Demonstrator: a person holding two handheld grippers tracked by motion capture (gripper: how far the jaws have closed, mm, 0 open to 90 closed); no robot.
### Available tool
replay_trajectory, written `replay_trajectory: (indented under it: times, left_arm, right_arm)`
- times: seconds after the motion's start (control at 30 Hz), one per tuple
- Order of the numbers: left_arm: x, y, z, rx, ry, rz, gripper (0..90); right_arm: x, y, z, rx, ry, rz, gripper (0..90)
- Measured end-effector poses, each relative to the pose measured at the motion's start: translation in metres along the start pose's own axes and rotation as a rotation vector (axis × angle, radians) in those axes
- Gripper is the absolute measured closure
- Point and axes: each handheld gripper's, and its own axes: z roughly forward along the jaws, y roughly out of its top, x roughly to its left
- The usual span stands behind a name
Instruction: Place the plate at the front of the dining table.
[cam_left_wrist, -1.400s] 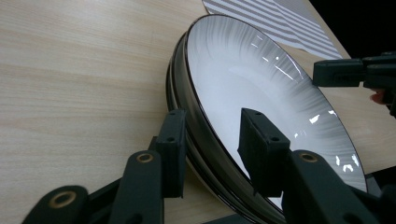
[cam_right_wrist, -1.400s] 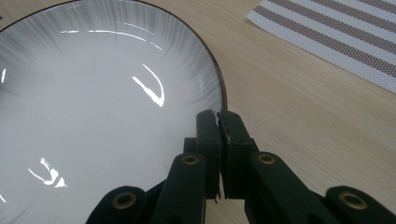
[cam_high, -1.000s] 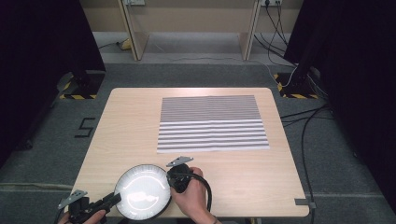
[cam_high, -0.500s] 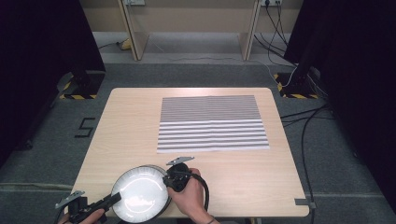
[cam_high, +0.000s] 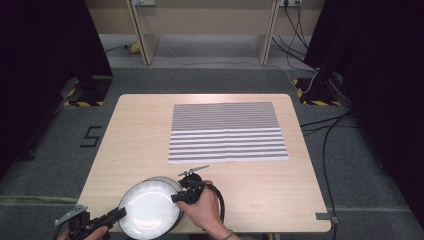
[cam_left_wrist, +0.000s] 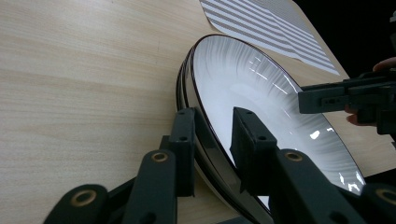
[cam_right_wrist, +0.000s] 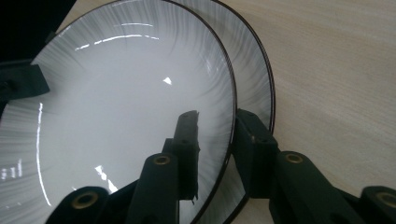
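Note:
Two white plates with dark rims lie stacked at the table's front edge (cam_high: 150, 207). My left gripper (cam_high: 117, 215) comes in from the front left and is shut on the stack's rim, one jaw over the glossy top plate (cam_left_wrist: 261, 93) and one under the rims (cam_left_wrist: 212, 116). My right gripper (cam_high: 176, 197) sits at the stack's right rim. Its jaws (cam_right_wrist: 217, 119) have just been opening and straddle the top plate's (cam_right_wrist: 126, 93) edge with a gap at the inner pad. The lower plate (cam_right_wrist: 254, 70) shows behind.
A grey-and-white striped placemat (cam_high: 227, 132) lies flat on the far half of the wooden table (cam_high: 140, 130). Bare wood lies to the left of the mat. Cables and stand feet are on the floor around the table.
The plate stack has shifted slightly toward the front left, and more of its far rim's side shows. Both hands stay almost where they were.

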Motion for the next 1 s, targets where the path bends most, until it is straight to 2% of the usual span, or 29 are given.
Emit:
replay_trajectory:
  times: [0.03, 0.07, 0.13, 0.17, 0.23, 0.3, 0.33, 0.47, 0.57, 0.67, 0.7, 0.83, 0.9, 1.0]
  left_arm:
    - [0.000, -0.001, 0.001, -0.002, 0.000, 0.000, 69.6]
    - [0.000, -0.001, 0.001, -0.002, 0.000, 0.000, 69.5]
    - [-0.001, -0.001, 0.001, -0.003, 0.005, 0.008, 69.6]
    - [-0.002, -0.002, 0.002, -0.006, 0.008, 0.009, 69.6]
    - [-0.001, -0.002, 0.002, -0.008, 0.005, 0.006, 69.9]
    - [-0.001, -0.002, 0.001, -0.011, 0.003, 0.004, 70.1]
    - [-0.001, -0.002, 0.001, -0.012, 0.004, 0.004, 70.1]
    - [-0.003, -0.003, 0.003, -0.017, 0.018, 0.024, 69.8]
    - [-0.004, -0.005, 0.006, -0.005, 0.012, 0.034, 69.7]
    - [-0.005, -0.005, 0.007, -0.003, 0.023, 0.051, 69.2]
    - [-0.006, -0.005, 0.007, -0.004, 0.030, 0.056, 69.3]
    - [-0.008, -0.005, 0.008, -0.004, 0.053, 0.074, 69.9]
    - [-0.010, -0.004, 0.009, -0.007, 0.075, 0.090, 70.4]
    - [-0.011, -0.004, 0.010, -0.006, 0.082, 0.097, 70.8]
  right_arm:
    - [-0.001, 0.000, 0.000, -0.001, 0.014, 0.022, 68.8]
    - [-0.001, 0.000, 0.000, -0.001, 0.014, 0.022, 68.8]
    - [-0.006, 0.000, -0.001, -0.003, 0.052, 0.068, 68.8]
    - [-0.010, 0.001, -0.002, 0.008, 0.085, 0.110, 68.7]
    - [-0.014, 0.001, -0.004, 0.026, 0.122, 0.147, 68.9]
    - [-0.016, 0.001, -0.004, 0.035, 0.142, 0.162, 69.0]
    - [-0.016, 0.001, -0.004, 0.033, 0.142, 0.150, 68.8]
    - [-0.012, -0.001, -0.004, 0.019, 0.120, 0.135, 67.7]
    - [-0.018, -0.002, -0.004, 0.004, 0.162, 0.200, 68.9]
    - [-0.023, -0.004, -0.004, -0.008, 0.185, 0.218, 71.4]
    - [-0.026, -0.005, -0.004, -0.016, 0.211, 0.237, 71.6]
    - [-0.031, -0.006, -0.004, -0.020, 0.241, 0.279, 71.6]
    - [-0.030, -0.006, -0.004, -0.018, 0.237, 0.280, 71.5]
    - [-0.028, -0.005, -0.003, -0.019, 0.220, 0.259, 72.1]
